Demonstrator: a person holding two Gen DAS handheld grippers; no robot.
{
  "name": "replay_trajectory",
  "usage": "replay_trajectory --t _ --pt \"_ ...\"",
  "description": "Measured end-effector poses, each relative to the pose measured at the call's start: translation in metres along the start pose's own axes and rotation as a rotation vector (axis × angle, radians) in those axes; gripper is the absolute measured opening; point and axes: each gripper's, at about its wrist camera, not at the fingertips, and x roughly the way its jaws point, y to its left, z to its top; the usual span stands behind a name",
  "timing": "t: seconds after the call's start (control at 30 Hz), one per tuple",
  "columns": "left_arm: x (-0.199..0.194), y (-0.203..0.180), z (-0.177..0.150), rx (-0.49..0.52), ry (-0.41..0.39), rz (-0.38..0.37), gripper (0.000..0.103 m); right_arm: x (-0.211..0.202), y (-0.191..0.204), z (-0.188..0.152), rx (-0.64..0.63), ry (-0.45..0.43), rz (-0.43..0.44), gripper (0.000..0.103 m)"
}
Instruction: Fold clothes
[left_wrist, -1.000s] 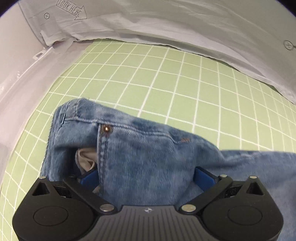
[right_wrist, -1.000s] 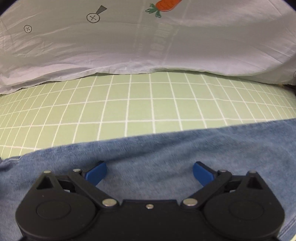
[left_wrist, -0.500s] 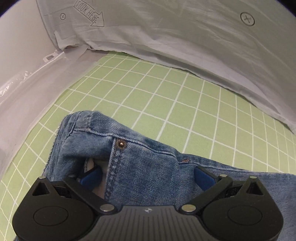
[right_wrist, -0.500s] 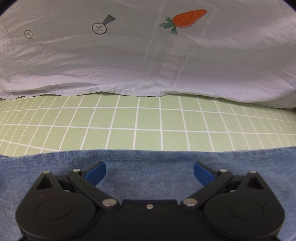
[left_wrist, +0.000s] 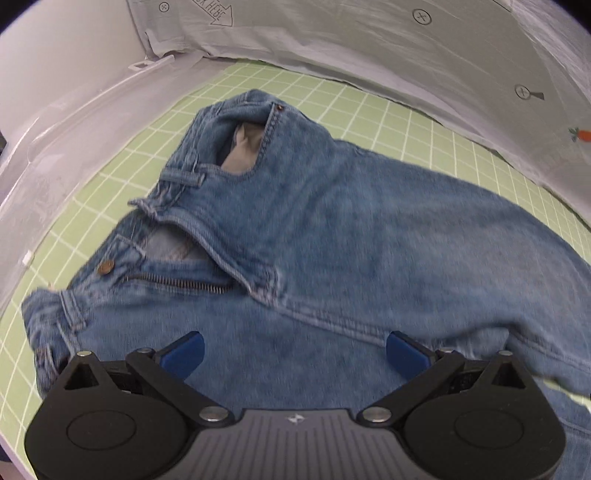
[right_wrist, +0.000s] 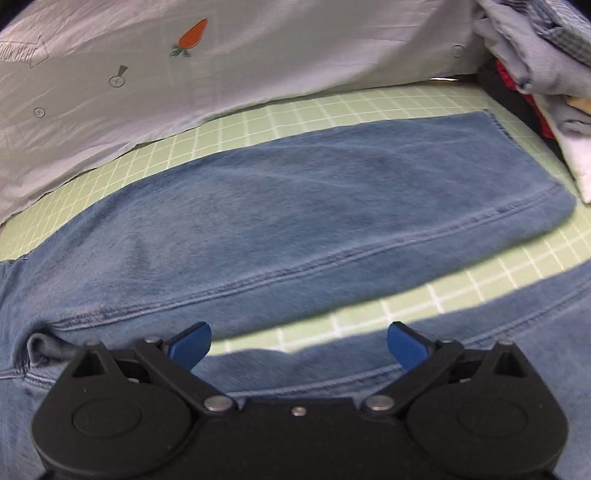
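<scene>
A pair of blue jeans (left_wrist: 351, 229) lies spread on the green grid mat (left_wrist: 424, 122). In the left wrist view the waistband, open zipper (left_wrist: 177, 282) and copper button (left_wrist: 107, 266) face me, with a pale pocket lining (left_wrist: 240, 155) showing. My left gripper (left_wrist: 293, 352) hangs open above the crotch area, nothing between its blue fingers. In the right wrist view one trouser leg (right_wrist: 332, 206) stretches to its hem at the right, a second leg (right_wrist: 480, 354) lies nearer. My right gripper (right_wrist: 299, 343) is open above the strip of mat between the legs.
A white printed sheet (right_wrist: 221, 55) with a carrot drawing (right_wrist: 192, 35) rises behind the mat. A pile of other clothes (right_wrist: 535, 62) sits at the far right. A white wall (left_wrist: 74, 92) curves along the mat's left edge.
Both grippers have pulled back and up from the jeans. The waistband and legs, earlier right at the fingers, now lie spread out in full view.
</scene>
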Motion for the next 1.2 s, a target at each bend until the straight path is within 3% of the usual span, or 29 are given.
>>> replay_trajectory --t 0.17,0.57,0.73,0.9,1.03,1.2 --pt "-0.016 -0.021 -0.039 0.041 0.006 -0.013 0.103 -0.023 -0.049 -0.026 0.032 -0.014 -0.086 0.103" --pt "-0.033 -0.078 -0.107 0.097 0.048 -0.026 0.103 -0.057 -0.166 -0.073 0.152 0.003 -0.181 0.103" --pt "-0.035 -0.102 -0.127 0.121 0.062 -0.022 0.103 -0.065 -0.209 -0.075 0.162 -0.028 -0.281 0.103" --pt "-0.04 -0.114 -0.138 0.105 0.068 -0.008 0.103 -0.071 -0.258 -0.079 0.253 -0.04 -0.421 0.103" --pt "-0.043 -0.119 -0.145 0.094 0.076 0.003 0.103 -0.068 -0.286 -0.085 0.32 -0.018 -0.397 0.103" --pt "-0.047 -0.113 -0.151 0.068 0.091 0.011 0.103 -0.064 -0.289 -0.089 0.341 -0.014 -0.344 0.103"
